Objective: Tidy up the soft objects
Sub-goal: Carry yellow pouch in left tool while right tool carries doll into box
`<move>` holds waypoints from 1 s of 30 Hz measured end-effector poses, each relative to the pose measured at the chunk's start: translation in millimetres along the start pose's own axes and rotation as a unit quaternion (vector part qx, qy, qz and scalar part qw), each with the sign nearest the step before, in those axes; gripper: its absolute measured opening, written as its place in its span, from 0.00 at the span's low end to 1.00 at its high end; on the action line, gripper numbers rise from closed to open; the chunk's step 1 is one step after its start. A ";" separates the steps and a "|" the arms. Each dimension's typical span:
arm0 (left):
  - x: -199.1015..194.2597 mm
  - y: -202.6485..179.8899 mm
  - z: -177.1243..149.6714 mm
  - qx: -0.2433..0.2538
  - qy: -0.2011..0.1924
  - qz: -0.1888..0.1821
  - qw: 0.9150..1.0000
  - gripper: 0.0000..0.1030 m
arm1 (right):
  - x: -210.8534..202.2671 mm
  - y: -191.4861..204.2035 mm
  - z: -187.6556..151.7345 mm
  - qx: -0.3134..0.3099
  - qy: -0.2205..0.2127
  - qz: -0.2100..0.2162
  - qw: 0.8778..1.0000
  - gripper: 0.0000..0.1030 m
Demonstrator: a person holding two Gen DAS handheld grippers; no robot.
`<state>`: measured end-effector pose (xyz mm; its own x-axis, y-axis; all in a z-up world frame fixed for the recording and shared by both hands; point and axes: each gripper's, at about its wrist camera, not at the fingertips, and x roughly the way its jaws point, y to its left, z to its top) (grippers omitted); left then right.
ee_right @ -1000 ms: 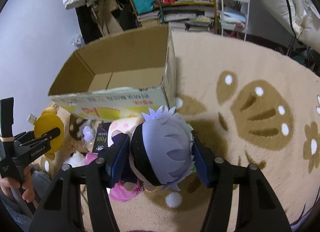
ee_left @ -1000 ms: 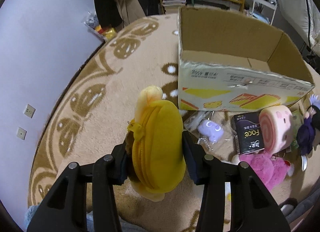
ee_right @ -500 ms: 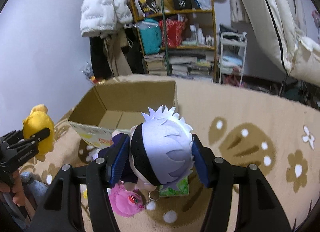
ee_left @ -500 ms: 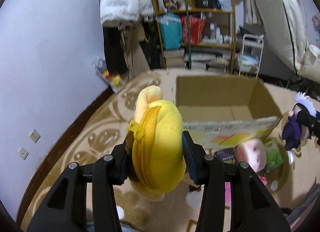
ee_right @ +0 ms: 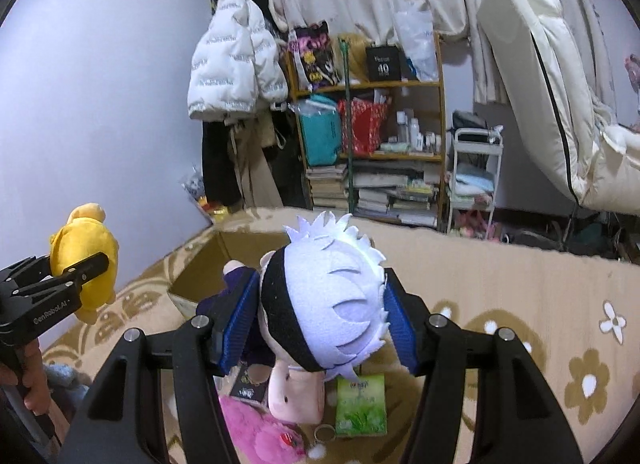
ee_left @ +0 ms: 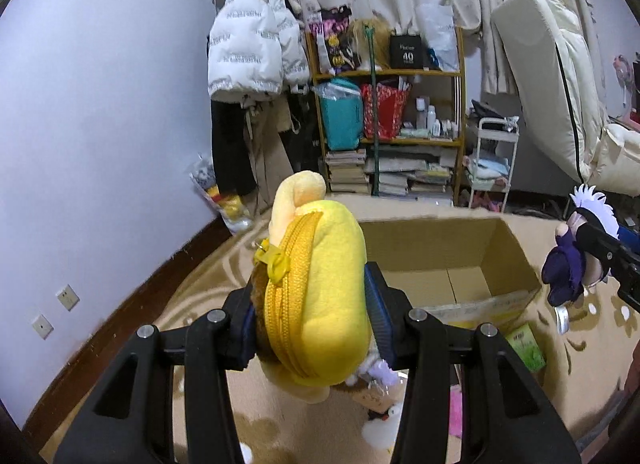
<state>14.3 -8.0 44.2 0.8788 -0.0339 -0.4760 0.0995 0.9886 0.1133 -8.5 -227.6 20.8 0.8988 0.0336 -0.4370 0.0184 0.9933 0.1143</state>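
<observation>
My left gripper (ee_left: 314, 314) pinches the yellow plush (ee_left: 320, 296) between its pads, held up just near of the open box (ee_left: 448, 256). My right gripper (ee_right: 320, 324) clamps the white-haired doll (ee_right: 332, 304) by the head, right of the box. A pink plush (ee_right: 260, 436) and green packet (ee_right: 360, 404) lie on the rug (ee_right: 520, 304) below.

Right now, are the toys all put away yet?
Not yet. The box shows no toys inside. The left hand-held gripper holds a yellow plush; the right one holds a white-haired doll. A pink plush waits on the rug.
</observation>
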 end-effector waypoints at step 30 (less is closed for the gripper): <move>29.8 -32.0 75.9 0.016 -0.071 -0.025 0.997 0.44 | 45.3 22.3 49.0 -0.046 -0.047 -0.010 0.998 0.62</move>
<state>72.7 -51.8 92.6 0.9292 -0.1051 -0.3544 0.1575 0.9799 0.1224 54.1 -209.4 47.3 0.9356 0.0075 -0.3531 0.0004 0.9998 0.0223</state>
